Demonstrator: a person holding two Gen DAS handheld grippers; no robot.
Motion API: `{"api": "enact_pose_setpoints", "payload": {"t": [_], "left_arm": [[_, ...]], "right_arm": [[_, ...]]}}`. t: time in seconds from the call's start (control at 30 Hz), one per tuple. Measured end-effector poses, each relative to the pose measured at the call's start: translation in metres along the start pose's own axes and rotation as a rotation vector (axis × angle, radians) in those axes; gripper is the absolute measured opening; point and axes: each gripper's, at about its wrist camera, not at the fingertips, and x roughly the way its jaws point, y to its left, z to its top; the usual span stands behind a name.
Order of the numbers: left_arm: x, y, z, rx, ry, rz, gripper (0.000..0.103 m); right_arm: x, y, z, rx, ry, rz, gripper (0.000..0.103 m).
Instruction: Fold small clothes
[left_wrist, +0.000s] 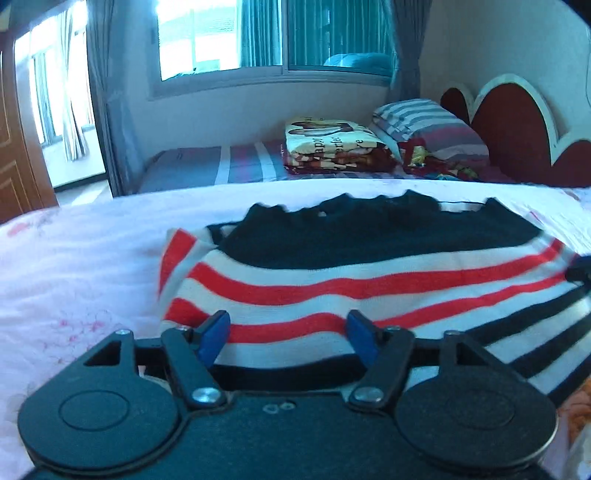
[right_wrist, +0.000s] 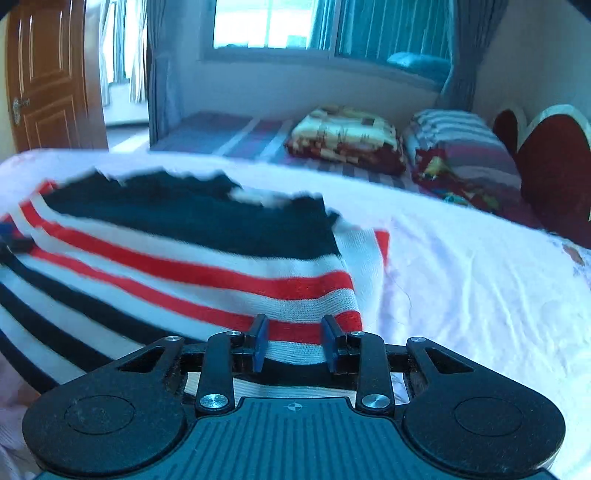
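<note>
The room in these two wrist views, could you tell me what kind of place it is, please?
Most likely a home bedroom. The striped sweater lies on a bed with a pale floral sheet; behind it are a striped pillow, a red heart-shaped headboard and a curtained window.

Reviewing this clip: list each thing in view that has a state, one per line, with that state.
Left gripper: open, fingers either side of the sweater's near edge.
Right gripper: open, near edge between its fingers.
Striped sweater: spread on the bed, sleeve on left gripper's side folded in.
Bed sheet: lightly wrinkled.
Blanket: folded, on the far bed.
Pillow: lying beside the blanket.
Door: open.
Curtains: drawn back.
</note>
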Motion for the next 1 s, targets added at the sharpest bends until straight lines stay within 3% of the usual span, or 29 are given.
{"api": "enact_pose_setpoints", "payload": {"t": [0.13,0.27,0.43,0.53,0.6,0.67,0.73,0.83,0.87,0.93,1.0], "left_arm": [[-0.021,-0.052,-0.005,0.064,-0.028,-0.073,0.068],[-0.019,-0.075,-0.024,0.130,-0.001,-0.054,0.070],[-0.040,-0.038,-0.050,0.110,0.005,-0.032,0.072],[-0.053,-0.007,-0.053,0.043,0.021,0.006,0.071],[-0.062,0.011,-0.047,0.015,-0.001,0.081,0.068],[-0.065,0.031,-0.044,-0.034,0.002,0.106,0.068],[-0.058,0.044,-0.043,-0.066,0.037,0.129,0.066],[-0.050,0.059,-0.047,-0.141,0.073,0.118,0.071],[-0.049,0.061,-0.049,-0.158,0.076,0.117,0.071],[-0.049,0.061,-0.052,-0.169,0.074,0.119,0.071],[-0.050,0.064,-0.055,-0.171,0.072,0.127,0.072]], "right_arm": [[-0.013,0.052,-0.008,-0.026,-0.006,0.130,0.031],[-0.012,0.090,-0.027,-0.098,0.019,0.108,0.031],[-0.032,0.063,-0.052,-0.083,0.037,0.082,0.031],[-0.051,0.048,-0.057,-0.059,0.062,0.062,0.031],[-0.068,0.031,-0.052,0.008,0.015,0.031,0.031],[-0.087,0.010,-0.053,0.107,-0.025,-0.008,0.031],[-0.083,-0.010,-0.053,0.182,-0.004,-0.035,0.031],[-0.071,-0.028,-0.057,0.265,0.046,-0.001,0.031],[-0.067,-0.030,-0.059,0.281,0.061,0.017,0.030],[-0.063,-0.032,-0.067,0.296,0.094,0.048,0.014],[-0.066,-0.028,-0.073,0.267,0.089,0.020,0.014]]}}
